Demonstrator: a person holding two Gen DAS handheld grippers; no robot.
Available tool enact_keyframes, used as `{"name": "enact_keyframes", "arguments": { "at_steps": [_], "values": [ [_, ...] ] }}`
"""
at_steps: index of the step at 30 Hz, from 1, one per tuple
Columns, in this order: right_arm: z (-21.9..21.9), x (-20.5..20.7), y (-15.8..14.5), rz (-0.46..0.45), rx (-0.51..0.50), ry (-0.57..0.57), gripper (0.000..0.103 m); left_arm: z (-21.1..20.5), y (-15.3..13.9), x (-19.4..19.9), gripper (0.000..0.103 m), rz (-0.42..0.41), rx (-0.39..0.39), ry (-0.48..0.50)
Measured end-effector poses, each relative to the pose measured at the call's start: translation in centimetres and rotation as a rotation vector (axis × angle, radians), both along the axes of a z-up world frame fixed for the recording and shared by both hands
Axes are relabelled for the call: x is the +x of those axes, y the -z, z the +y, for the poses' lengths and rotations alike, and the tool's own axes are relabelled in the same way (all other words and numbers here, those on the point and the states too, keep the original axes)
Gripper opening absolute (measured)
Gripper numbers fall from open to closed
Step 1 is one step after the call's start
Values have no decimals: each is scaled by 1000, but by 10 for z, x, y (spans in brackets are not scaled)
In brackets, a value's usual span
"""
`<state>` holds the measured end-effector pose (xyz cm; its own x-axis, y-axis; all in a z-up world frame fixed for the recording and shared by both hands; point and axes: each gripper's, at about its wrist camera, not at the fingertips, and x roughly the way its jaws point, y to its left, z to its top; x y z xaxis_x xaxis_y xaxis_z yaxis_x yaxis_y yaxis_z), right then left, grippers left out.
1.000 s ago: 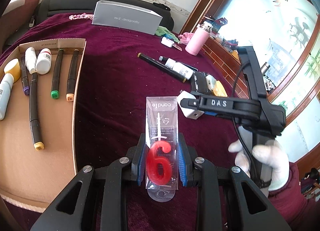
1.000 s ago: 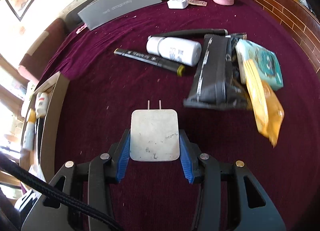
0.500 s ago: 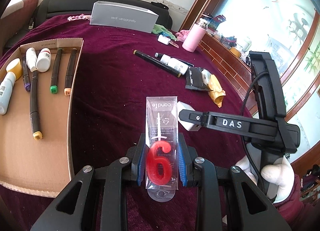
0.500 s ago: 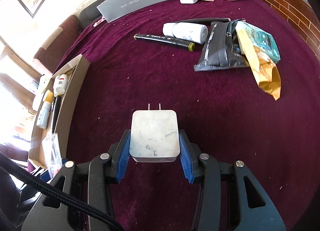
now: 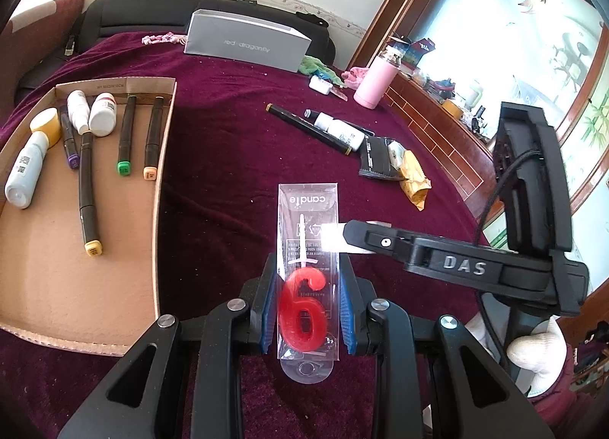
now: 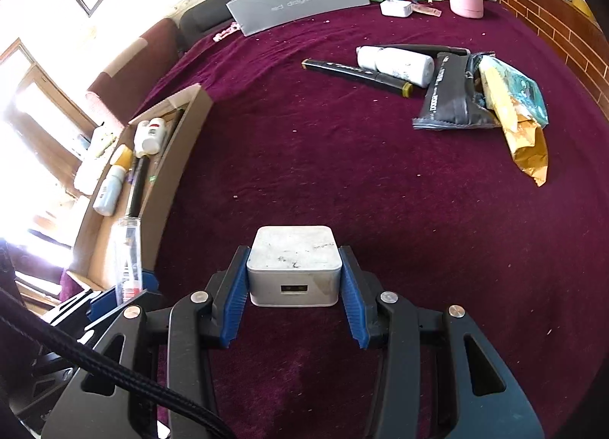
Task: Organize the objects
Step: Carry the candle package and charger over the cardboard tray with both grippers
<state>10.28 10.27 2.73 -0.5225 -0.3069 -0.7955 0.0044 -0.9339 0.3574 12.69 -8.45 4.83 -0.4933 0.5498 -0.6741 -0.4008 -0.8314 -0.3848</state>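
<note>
the left gripper was clamped on a packaged red number candle, its pack jutting forward past the fingertips. the right gripper pinched a white charger block squarely between its blue pads, above the maroon cloth, right of the cardboard tray.

A grey box stands at the worktop's far edge, a pink bottle near the window.

Glossy clear plastic candle packet, matt cardboard tray, napped maroon cloth.
</note>
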Motion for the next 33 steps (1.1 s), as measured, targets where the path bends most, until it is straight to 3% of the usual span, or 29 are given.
{"name": "enact_keyframes", "arguments": {
  "at_steps": [16,33],
  "values": [
    [-32,16,-41,77,-16,-95,44,-28,-10,-1,24,25,30,-53],
    [-96,-4,-58,79,-12,-246,44,-117,-6,-27,24,38,49,-256]
  ]
}}
